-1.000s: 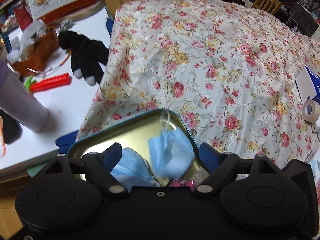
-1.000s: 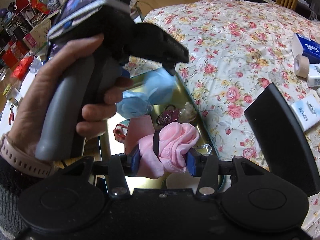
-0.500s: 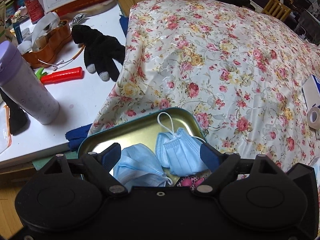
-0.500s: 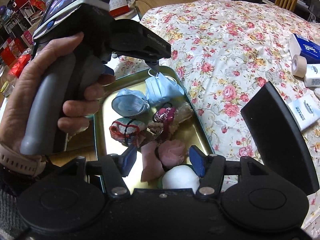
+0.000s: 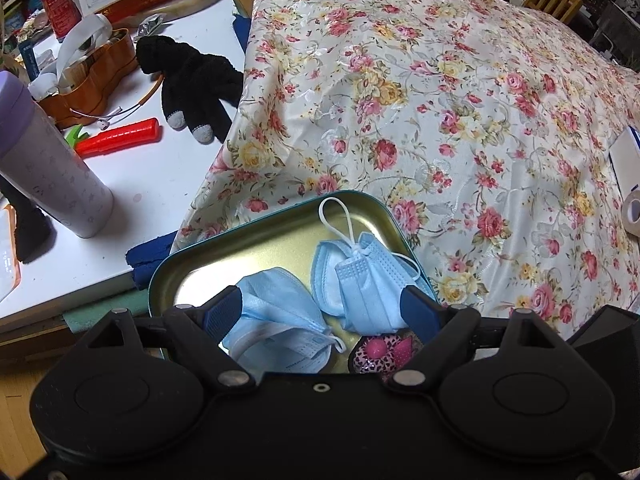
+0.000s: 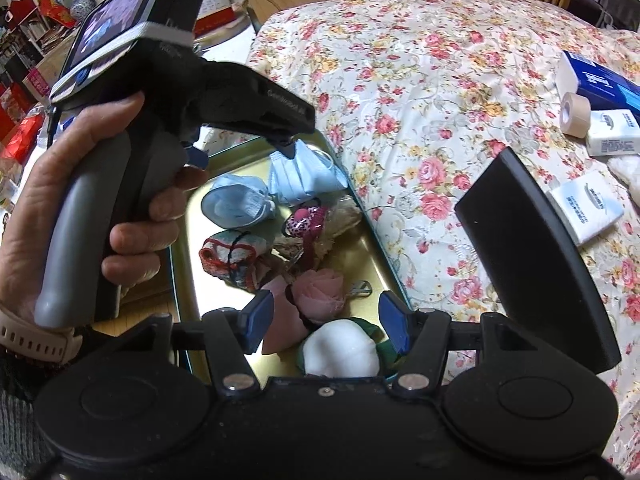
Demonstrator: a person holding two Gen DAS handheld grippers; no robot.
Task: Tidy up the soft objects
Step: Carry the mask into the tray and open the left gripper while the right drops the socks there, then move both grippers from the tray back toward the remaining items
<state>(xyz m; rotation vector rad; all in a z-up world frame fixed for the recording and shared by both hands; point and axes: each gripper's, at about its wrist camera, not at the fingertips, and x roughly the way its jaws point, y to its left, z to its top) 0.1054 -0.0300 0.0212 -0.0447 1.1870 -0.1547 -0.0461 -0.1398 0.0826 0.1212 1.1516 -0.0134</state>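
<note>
Both tools hang over the gold tin tray, which fills the lower centre of each view and sits at the edge of the floral bedspread. The left gripper has its fingers spread wide with nothing between them; two blue face masks lie loose in the tray just beyond the tips. The right gripper is likewise wide open and empty, above a pink cloth rosette and a white soft ball resting in the tray's near end. By my reading the placing step looks finished for these pieces. The next move probably calls for lifting clear and seeking another soft item, perhaps the black glove at upper left on the white tabletop.
</note>
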